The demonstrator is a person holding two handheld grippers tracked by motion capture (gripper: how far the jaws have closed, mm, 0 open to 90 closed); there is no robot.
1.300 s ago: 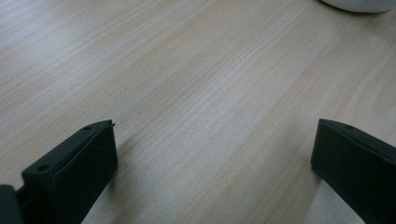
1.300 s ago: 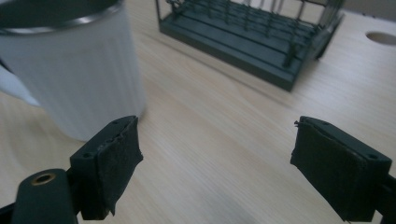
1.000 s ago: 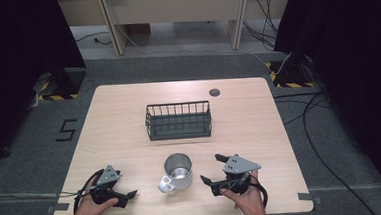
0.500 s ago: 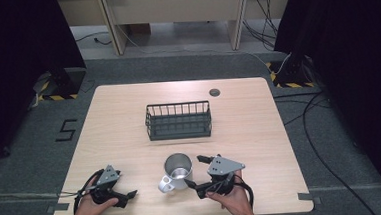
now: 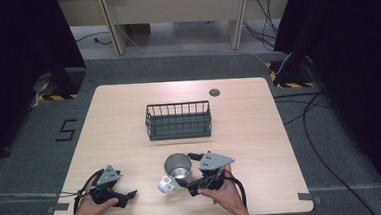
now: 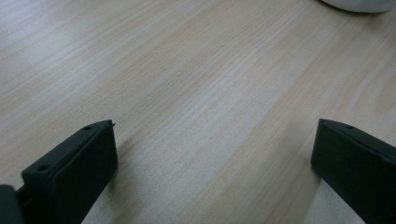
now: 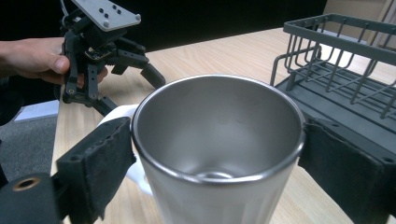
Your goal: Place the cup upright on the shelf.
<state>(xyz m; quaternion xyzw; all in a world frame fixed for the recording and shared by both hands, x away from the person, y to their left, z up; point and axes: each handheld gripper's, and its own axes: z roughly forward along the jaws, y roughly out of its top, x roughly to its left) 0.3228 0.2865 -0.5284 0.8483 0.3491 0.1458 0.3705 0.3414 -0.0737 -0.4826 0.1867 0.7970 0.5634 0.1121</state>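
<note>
Wooden bench [image 5: 260, 128] seen from above, with both of my hand-held grippers at its near edge. My right hand-held gripper [image 5: 191, 170] sits just right of a steel mug [image 5: 177, 167] that stands upright near the middle of the near edge, its white handle [image 5: 166, 184] pointing toward me and to the left. In the right gripper view the mug [image 7: 217, 144] stands between the two padded jaws, one on each side of its rim; the left pad [image 7: 100, 161] lies against the wall, while at the right pad [image 7: 345, 168] I cannot tell whether there is contact (the jaws bracket the mug, but a firm grip is not evident). My right hand [image 5: 224, 193] grasps the tool from behind.

My left hand-held gripper [image 5: 126, 195] rests near the front left corner, well apart from the mug, held by my left hand [image 5: 92, 208]. In the left gripper view its jaws stand wide apart over bare wood grain, with nothing between them; a pale rounded edge [image 6: 359, 4] shows at the top right.

A dark wire basket [image 5: 178, 121] stands at the middle of the bench, beyond the mug and apart from it. A small dark round disc [image 5: 214, 92] lies near the far edge.
</note>
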